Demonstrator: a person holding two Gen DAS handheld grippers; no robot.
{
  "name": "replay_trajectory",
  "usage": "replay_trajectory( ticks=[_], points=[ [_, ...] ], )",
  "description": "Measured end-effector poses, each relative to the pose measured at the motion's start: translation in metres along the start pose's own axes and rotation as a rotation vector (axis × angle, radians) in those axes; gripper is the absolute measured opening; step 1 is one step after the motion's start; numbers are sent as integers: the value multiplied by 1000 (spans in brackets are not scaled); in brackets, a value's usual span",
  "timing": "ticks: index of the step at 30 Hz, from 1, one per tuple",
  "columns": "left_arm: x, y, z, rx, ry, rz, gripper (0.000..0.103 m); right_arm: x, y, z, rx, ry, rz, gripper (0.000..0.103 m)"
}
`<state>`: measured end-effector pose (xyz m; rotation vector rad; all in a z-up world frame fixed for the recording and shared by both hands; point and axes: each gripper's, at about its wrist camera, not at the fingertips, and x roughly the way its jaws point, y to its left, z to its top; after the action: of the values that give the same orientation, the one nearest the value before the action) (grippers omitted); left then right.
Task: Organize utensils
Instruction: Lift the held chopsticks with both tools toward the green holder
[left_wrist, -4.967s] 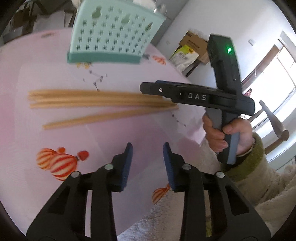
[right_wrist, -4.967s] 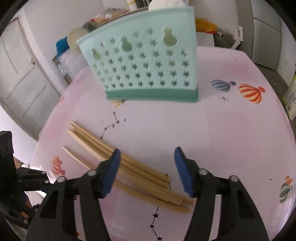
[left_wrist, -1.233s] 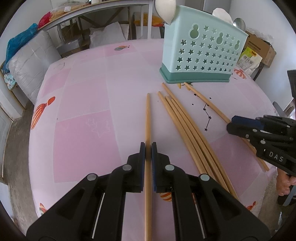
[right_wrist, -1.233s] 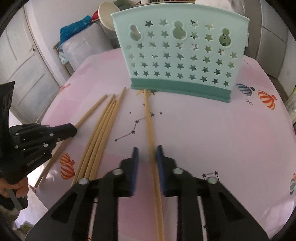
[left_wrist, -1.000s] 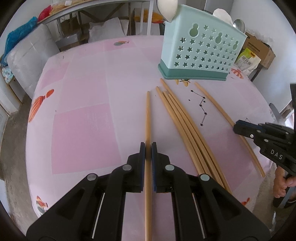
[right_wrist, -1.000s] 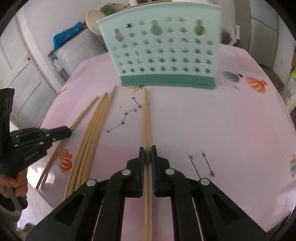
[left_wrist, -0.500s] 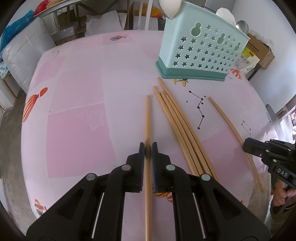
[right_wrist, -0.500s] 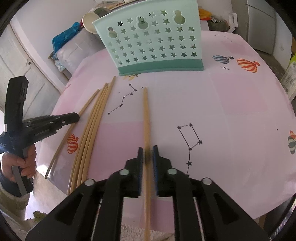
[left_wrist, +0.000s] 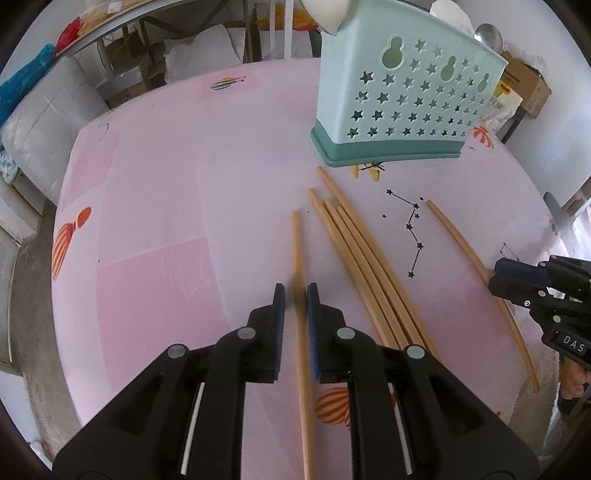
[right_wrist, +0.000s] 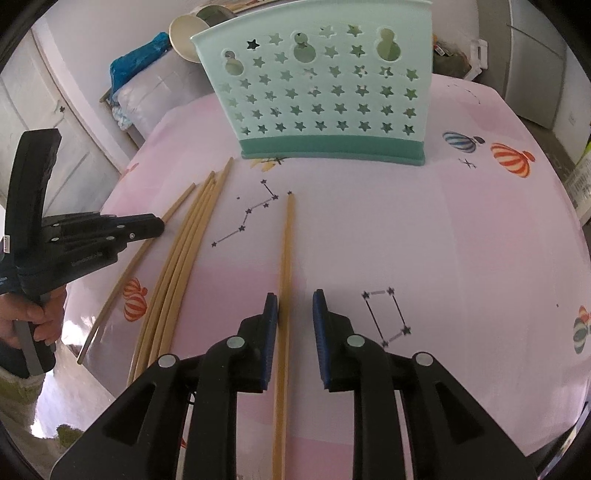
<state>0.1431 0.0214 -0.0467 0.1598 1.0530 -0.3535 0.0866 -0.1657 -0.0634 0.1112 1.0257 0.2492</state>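
Note:
A mint perforated utensil basket (left_wrist: 402, 107) stands upright at the far side of the pink table; it also shows in the right wrist view (right_wrist: 325, 88). Several wooden chopsticks (left_wrist: 362, 266) lie bunched on the cloth (right_wrist: 184, 251). My left gripper (left_wrist: 294, 306) is slightly open around a single chopstick (left_wrist: 296, 251), which runs between the jaws. My right gripper (right_wrist: 294, 310) is open, with another chopstick (right_wrist: 286, 251) lying beside its left finger (right_wrist: 269, 314). Each gripper shows in the other's view: the right one (left_wrist: 517, 277), the left one (right_wrist: 140, 227).
The round table's pink cloth (left_wrist: 166, 206) has balloon and constellation prints. The table edge (right_wrist: 110, 369) is close below both grippers. A paper cup (right_wrist: 184, 37), bedding (left_wrist: 44, 122) and cardboard boxes (left_wrist: 524, 85) sit beyond the table.
Both grippers, shut on their chopsticks half a second ago, have opened. The chopsticks now lie between the jaws. Both grippers have drawn back slightly from the basket.

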Motion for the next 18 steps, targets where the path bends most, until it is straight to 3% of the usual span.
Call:
replay_trajectory(
  ticks=[14, 18],
  points=[
    [12, -2, 21, 41, -15, 42, 10, 20, 18, 25, -46, 6, -1, 20],
    [14, -4, 24, 48, -37, 57, 10, 22, 17, 28, -34, -7, -18, 10]
  ],
)
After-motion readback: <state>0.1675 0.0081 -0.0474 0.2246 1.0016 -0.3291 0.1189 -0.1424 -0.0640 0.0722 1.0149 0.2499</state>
